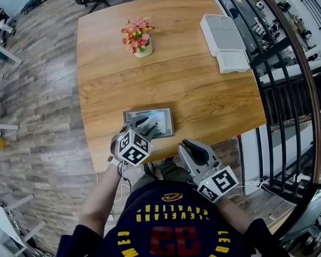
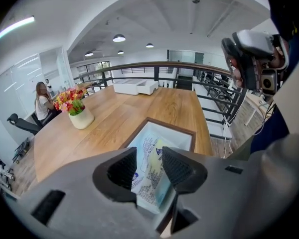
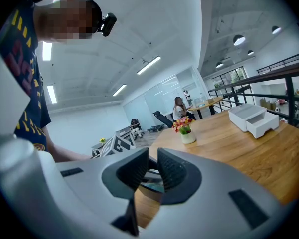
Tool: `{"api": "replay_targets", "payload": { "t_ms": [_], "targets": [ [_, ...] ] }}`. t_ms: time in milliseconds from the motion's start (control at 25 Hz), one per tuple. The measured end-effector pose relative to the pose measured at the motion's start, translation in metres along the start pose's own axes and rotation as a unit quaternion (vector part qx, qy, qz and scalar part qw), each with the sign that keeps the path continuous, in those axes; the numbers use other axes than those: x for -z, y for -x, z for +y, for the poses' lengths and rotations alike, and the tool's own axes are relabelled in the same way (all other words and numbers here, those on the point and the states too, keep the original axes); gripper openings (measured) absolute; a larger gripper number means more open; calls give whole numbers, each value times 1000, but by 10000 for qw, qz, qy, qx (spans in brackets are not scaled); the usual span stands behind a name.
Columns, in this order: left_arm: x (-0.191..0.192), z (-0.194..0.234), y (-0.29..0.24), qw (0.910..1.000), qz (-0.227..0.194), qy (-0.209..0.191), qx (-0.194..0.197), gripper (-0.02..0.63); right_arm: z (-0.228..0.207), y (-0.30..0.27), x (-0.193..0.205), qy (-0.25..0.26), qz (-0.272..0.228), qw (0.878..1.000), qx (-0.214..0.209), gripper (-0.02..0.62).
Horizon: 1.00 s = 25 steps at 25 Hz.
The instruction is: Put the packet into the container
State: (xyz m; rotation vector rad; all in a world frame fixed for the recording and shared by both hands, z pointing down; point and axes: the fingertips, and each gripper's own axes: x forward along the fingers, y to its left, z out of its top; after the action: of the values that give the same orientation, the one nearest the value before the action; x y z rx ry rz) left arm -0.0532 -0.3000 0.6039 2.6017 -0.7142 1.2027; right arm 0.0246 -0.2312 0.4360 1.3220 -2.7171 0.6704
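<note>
Both fingers (image 2: 123, 169) of the left gripper (image 2: 149, 156) stand spread, their pads clear of the pale printed plastic packet (image 2: 148, 179). It lies between them in the shallow dark-framed rectangular container (image 2: 173, 124), near the wooden table's (image 1: 203, 90) front edge. Advised: withdraw straight upward and do not snag the packet's near end. The right gripper (image 3: 152, 166) is held aside, fingers narrowly apart, empty.

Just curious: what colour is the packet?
The packet is pale blue and yellowish, clearest in the left gripper view.

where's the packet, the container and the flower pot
packet (image 2: 149, 183), left gripper view, its printed face
container (image 2: 169, 125), left gripper view, far rim
flower pot (image 1: 144, 50), head view, white pot body
</note>
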Motion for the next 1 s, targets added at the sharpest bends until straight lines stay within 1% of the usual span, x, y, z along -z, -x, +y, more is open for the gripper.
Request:
{"api": "replay_targets", "payload": {
  "t_ms": [120,200,280,360,440,560,640,800,920,1000],
  "targets": [
    [-15,-1,23,9993,-343,96,-107,160,1,0,-1,6,5,10000,3,63],
    [-26,-4,42,9972,-677,305,-100,160,1,0,-2,16,7,10000,4,63],
    [-40,-9,64,9924,-1084,585,-28,160,2,-1,-2,27,1,10000,-3,63],
    [-52,-16,86,9855,-1470,843,89,154,3,-1,-3,41,-4,10000,-7,61],
    [-58,-26,102,9782,-1741,1109,246,128,6,-2,-3,56,-8,10000,-10,60],
    [-62,-41,120,9671,-2013,1479,487,90,10,-3,-3,79,-21,10000,-25,51],
    [-65,-49,130,9612,-2178,1600,552,66,12,-3,-4,95,-29,9999,-22,44],
    [-69,-60,142,9549,-2379,1652,659,8,16,-4,-5,108,-59,9999,-20,25],
    [-71,-66,145,9501,-2474,1739,762,8,18,-4,-7,131,-112,9998,-32,14],
    [-76,-67,149,9483,-2555,1720,768,8,19,-4,-9,160,-166,9997,-36,11]
  ]
}}
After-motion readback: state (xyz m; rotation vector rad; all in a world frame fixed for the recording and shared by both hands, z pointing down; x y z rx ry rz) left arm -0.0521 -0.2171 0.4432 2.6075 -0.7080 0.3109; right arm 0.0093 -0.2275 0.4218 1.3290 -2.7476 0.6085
